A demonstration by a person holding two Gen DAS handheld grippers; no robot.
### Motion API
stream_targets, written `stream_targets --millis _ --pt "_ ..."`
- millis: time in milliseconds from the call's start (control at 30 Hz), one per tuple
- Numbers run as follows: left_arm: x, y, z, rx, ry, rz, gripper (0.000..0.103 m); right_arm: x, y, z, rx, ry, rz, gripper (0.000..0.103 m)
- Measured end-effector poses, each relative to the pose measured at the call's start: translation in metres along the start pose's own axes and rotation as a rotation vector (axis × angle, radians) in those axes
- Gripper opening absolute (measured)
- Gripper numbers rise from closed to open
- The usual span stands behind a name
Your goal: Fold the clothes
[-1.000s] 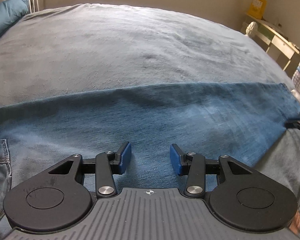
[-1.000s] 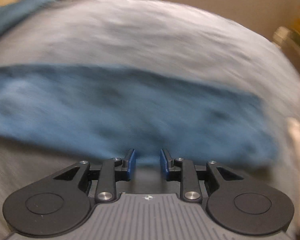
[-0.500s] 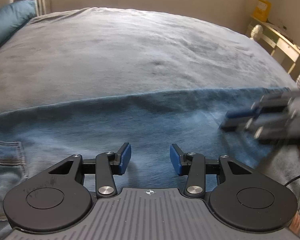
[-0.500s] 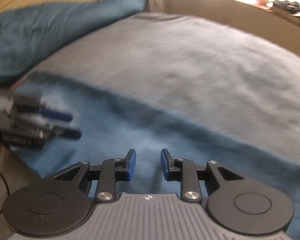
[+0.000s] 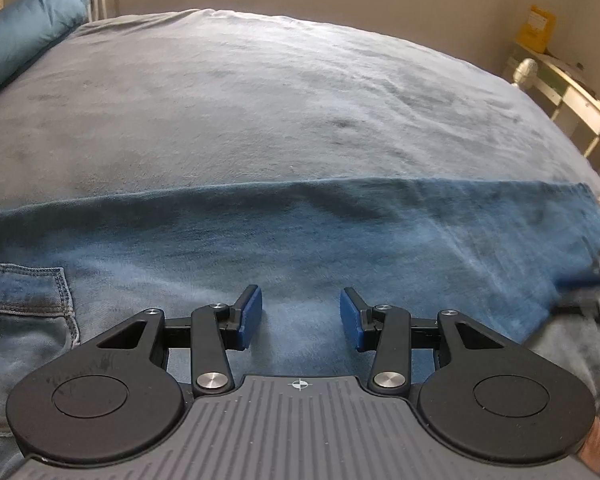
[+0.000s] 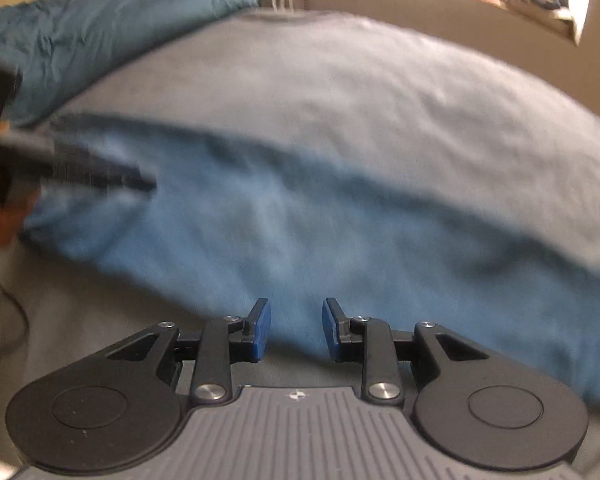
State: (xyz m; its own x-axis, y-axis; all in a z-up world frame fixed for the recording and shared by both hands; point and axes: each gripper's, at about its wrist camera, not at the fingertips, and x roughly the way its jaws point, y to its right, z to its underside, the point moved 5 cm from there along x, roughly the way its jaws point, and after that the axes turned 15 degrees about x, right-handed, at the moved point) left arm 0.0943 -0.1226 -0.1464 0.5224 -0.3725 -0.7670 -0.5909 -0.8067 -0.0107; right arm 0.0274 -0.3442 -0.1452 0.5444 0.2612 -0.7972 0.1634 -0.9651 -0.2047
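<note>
A pair of blue jeans [image 5: 340, 240] lies flat in a long band across the grey bed [image 5: 280, 100], with a back pocket [image 5: 24, 304] at the left. My left gripper [image 5: 300, 314] hovers open over the denim near the seat, with nothing between its pads. In the right wrist view the jeans [image 6: 300, 232] look blurred. My right gripper [image 6: 296, 326] stands open over their near edge, holding nothing. It shows as a dark blur [image 5: 596, 300] by the leg's end. The left gripper [image 6: 88, 168] appears blurred at the far left.
A teal pillow [image 5: 16, 40] [image 6: 100, 28] lies at the head of the bed. A pale wooden shelf [image 5: 568, 92] with a yellow box [image 5: 536, 28] stands past the bed's right side. A hand [image 6: 0, 216] holds the left tool.
The right gripper swung fast across the leg's end, and its view turned left toward the pillow and the left tool. The left gripper has hardly shifted. Both jaws kept their gaps.
</note>
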Motion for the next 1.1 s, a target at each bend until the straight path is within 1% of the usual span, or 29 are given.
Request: stream_targets --millis 67,167,233,267,333,433,500,533,600,700,767,800,833,900,967,1067,1100 --pt "-0.006 0.006 0.002 0.048 0.009 0.003 0.043 0.013 -0.021 -0.018 -0.026 0.020 -0.043 0.030" --pt "-0.012 0.013 0.012 0.090 -0.010 0.013 0.043 0.047 -0.052 -0.036 -0.082 0.013 -0.069 0.030" --pt "-0.015 0.015 0.022 0.103 -0.033 0.017 0.043 0.072 -0.065 -0.035 -0.106 -0.033 -0.066 0.030" --pt "-0.018 0.014 0.028 0.102 -0.041 0.020 0.043 0.077 -0.070 -0.029 -0.119 -0.057 -0.065 0.030" --pt "-0.025 0.010 0.040 0.096 -0.052 0.029 0.043 0.071 -0.078 -0.012 -0.177 -0.056 -0.071 0.031" --pt "-0.038 0.000 0.054 0.047 -0.056 0.062 0.043 0.050 -0.080 0.013 -0.225 -0.116 -0.118 0.031" --pt "-0.047 -0.007 0.057 0.025 -0.048 0.070 0.043 0.036 -0.079 0.024 -0.241 -0.172 -0.143 0.031" --pt "-0.053 -0.011 0.058 0.020 -0.038 0.068 0.043 0.029 -0.077 0.025 -0.248 -0.182 -0.145 0.030" --pt "-0.063 -0.018 0.056 0.009 -0.008 0.052 0.044 0.020 -0.076 0.010 -0.215 -0.153 -0.151 0.031" --pt "-0.065 -0.029 0.051 -0.011 0.018 0.003 0.045 0.027 -0.073 -0.030 -0.122 -0.077 -0.168 0.031" --pt "-0.059 -0.035 0.052 -0.034 0.000 -0.028 0.045 0.044 -0.079 -0.055 -0.094 -0.037 -0.176 0.031" --pt "-0.056 -0.036 0.055 -0.045 -0.022 -0.031 0.045 0.054 -0.085 -0.064 -0.089 -0.024 -0.181 0.031" --pt "-0.052 -0.036 0.059 -0.055 -0.047 -0.033 0.045 0.065 -0.093 -0.066 -0.104 -0.025 -0.185 0.031" --pt "-0.054 -0.035 0.068 -0.063 -0.057 -0.028 0.046 0.087 -0.110 -0.069 -0.135 -0.031 -0.194 0.031" --pt "-0.057 -0.034 0.077 -0.068 -0.061 -0.022 0.046 0.100 -0.130 -0.049 -0.203 -0.079 -0.218 0.031" --pt "-0.068 -0.037 0.089 -0.092 -0.044 -0.003 0.046 0.087 -0.151 -0.012 -0.328 -0.092 -0.260 0.032" --pt "-0.074 -0.039 0.091 -0.101 -0.035 0.001 0.046 0.079 -0.154 -0.003 -0.341 -0.121 -0.294 0.032"
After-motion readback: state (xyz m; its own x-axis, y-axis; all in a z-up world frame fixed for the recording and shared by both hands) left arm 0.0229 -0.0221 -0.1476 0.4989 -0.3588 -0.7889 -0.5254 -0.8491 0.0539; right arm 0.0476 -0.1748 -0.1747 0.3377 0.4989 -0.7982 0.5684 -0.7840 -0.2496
